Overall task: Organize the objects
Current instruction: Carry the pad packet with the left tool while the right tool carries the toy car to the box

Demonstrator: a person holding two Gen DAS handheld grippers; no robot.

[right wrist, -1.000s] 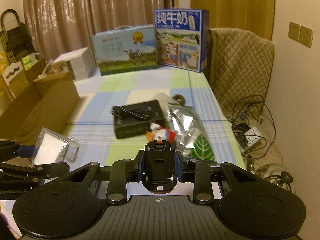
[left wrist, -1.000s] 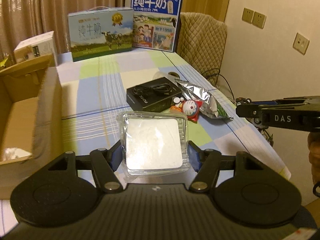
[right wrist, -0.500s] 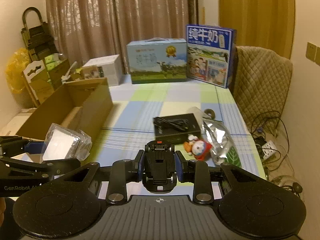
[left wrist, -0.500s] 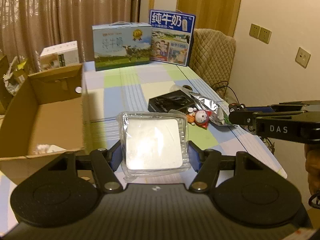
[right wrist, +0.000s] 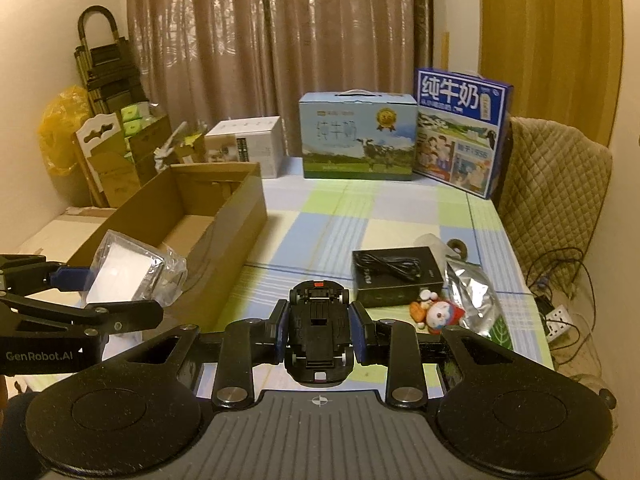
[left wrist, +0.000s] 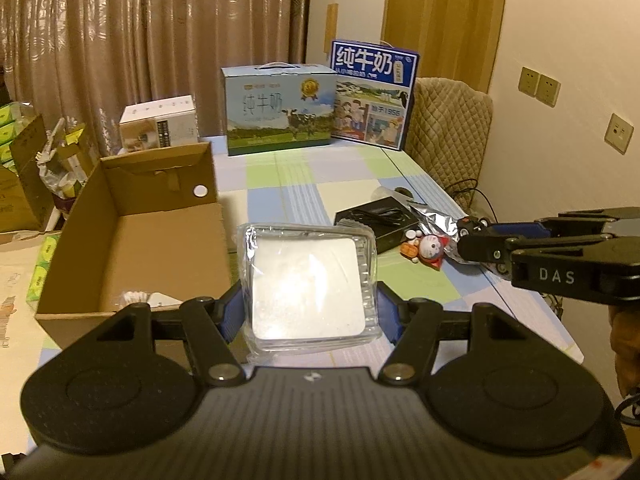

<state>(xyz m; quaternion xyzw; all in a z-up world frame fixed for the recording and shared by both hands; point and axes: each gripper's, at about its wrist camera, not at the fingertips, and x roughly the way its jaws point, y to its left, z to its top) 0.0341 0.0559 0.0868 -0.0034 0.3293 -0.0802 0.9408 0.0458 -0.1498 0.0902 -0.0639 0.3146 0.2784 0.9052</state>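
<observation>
My left gripper [left wrist: 308,312] is shut on a clear plastic case with a white square inside [left wrist: 306,288], held in the air just right of the open cardboard box [left wrist: 132,240]. The same case [right wrist: 128,276] shows at the left of the right wrist view, beside the box [right wrist: 224,216]. My right gripper [right wrist: 319,332] is shut on a small black toy car [right wrist: 319,340], held above the checked tablecloth [right wrist: 360,208]; it also shows at the right edge of the left wrist view [left wrist: 484,248]. A black flat box with a cable [right wrist: 396,276], a small cat figurine [right wrist: 438,312] and a silver foil bag [right wrist: 476,300] lie on the table.
Two milk cartons [left wrist: 280,110] [left wrist: 374,92] and a white box [left wrist: 160,128] stand at the table's far end. A quilted chair back [right wrist: 552,184] is on the right, with cables and a power strip [right wrist: 556,320] on the floor. Stacked boxes and bags [right wrist: 116,144] crowd the left.
Both grippers rose and drew back toward the left with their loads. The cardboard box has come further into view and the table items look smaller and farther.
</observation>
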